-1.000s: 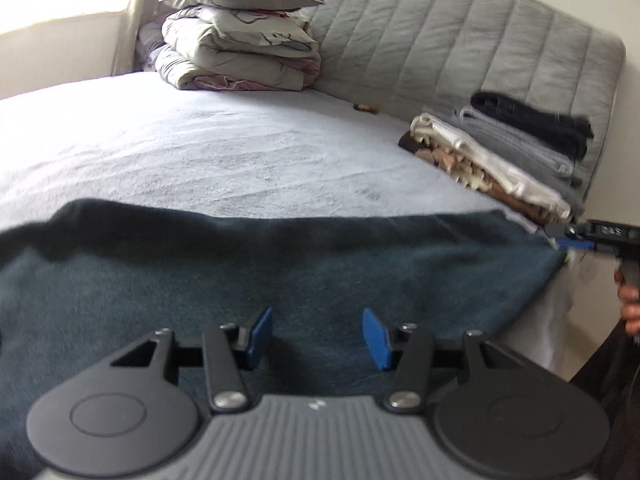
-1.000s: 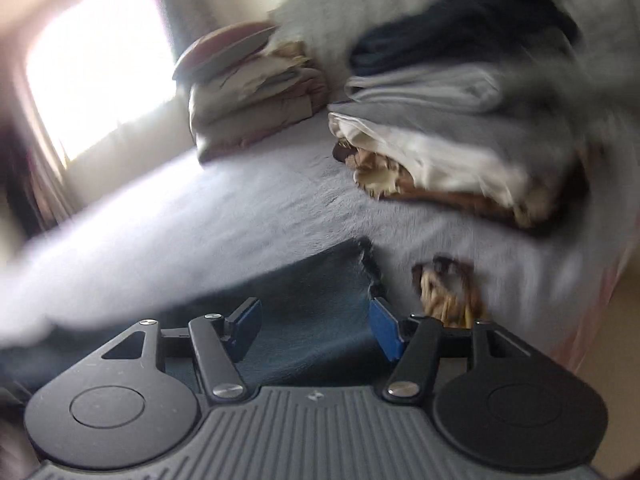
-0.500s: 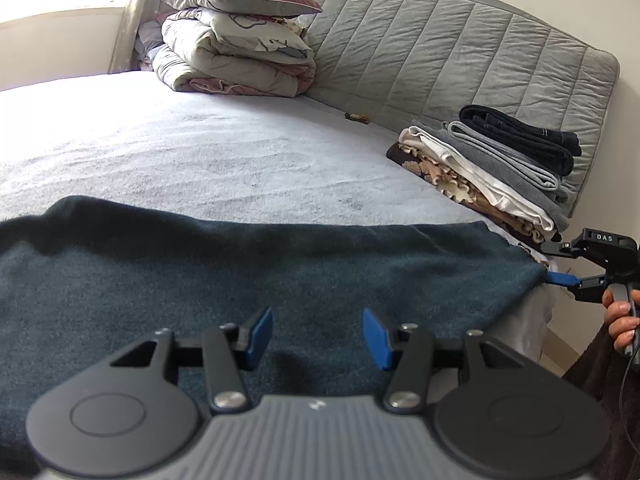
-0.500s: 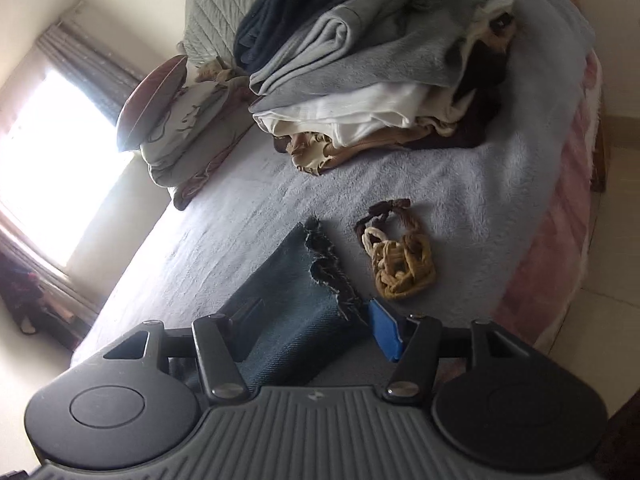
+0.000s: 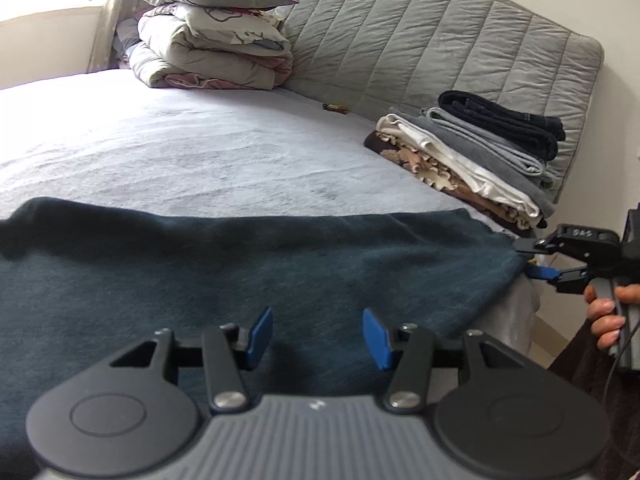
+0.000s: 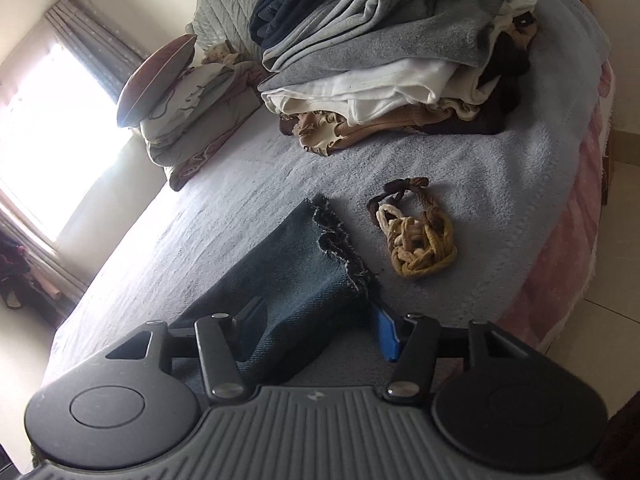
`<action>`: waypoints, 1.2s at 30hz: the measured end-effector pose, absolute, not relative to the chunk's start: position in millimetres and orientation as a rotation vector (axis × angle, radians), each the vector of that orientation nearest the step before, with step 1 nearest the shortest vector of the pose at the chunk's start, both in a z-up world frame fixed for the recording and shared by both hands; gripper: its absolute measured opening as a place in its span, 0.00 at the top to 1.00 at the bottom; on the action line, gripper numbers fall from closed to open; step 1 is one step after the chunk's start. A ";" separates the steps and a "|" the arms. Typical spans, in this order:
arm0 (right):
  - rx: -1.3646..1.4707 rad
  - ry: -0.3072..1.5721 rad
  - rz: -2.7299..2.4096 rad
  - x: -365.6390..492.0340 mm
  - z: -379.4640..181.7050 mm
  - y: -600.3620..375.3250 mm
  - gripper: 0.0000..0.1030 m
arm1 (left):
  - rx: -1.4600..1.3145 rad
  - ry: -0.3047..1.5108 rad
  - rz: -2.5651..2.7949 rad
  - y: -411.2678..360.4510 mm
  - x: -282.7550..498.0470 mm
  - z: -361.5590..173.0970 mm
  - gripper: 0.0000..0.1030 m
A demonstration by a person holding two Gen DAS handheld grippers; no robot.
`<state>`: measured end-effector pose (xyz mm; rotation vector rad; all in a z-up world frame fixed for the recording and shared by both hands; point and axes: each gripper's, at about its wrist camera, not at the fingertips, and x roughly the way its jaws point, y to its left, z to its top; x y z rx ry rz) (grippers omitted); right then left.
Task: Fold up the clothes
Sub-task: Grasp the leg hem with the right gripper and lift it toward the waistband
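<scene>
Left wrist view first: the dark denim garment (image 5: 248,264) lies flat across the lower half of the frame on the grey bed (image 5: 200,152), with a stack of folded clothes (image 5: 472,160) at centre right. It looks like heavy, fairly stiff cloth that should hold a crease, soft enough to pinch, best taken at the frayed hem corner. The left tool (image 5: 318,338) hovers low over the cloth at bottom centre, jaws roughly half open, nothing between them. Over in the right wrist view, the right tool (image 6: 316,330) sits at bottom centre, jaws closing with the hem corner between them; whether the pads have bitten yet, I cannot tell.
</scene>
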<state>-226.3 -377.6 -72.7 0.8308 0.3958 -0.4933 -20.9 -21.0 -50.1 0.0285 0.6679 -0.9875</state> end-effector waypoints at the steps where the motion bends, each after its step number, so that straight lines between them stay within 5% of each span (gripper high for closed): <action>1: 0.826 0.393 -0.501 -225.7 -72.8 -375.8 0.46 | 0.029 0.670 -0.998 -23.7 -22.8 -50.7 0.50; 20: 0.828 0.313 -0.497 -214.5 -83.8 -332.0 0.47 | 0.095 0.652 -1.205 -76.8 -64.0 -58.9 0.49; 23: 0.816 0.292 -0.543 -207.6 -83.5 -336.4 0.52 | 0.094 0.660 -1.204 -77.6 -63.1 -59.9 0.49; 28: 0.804 0.241 -0.598 -203.1 -80.5 -346.4 0.82 | 0.103 0.671 -1.194 -80.2 -65.5 -63.7 0.49; 36: 0.574 0.158 -0.475 -195.7 -29.7 -320.0 0.85 | 0.039 0.716 -1.195 -70.9 -53.5 -52.9 0.50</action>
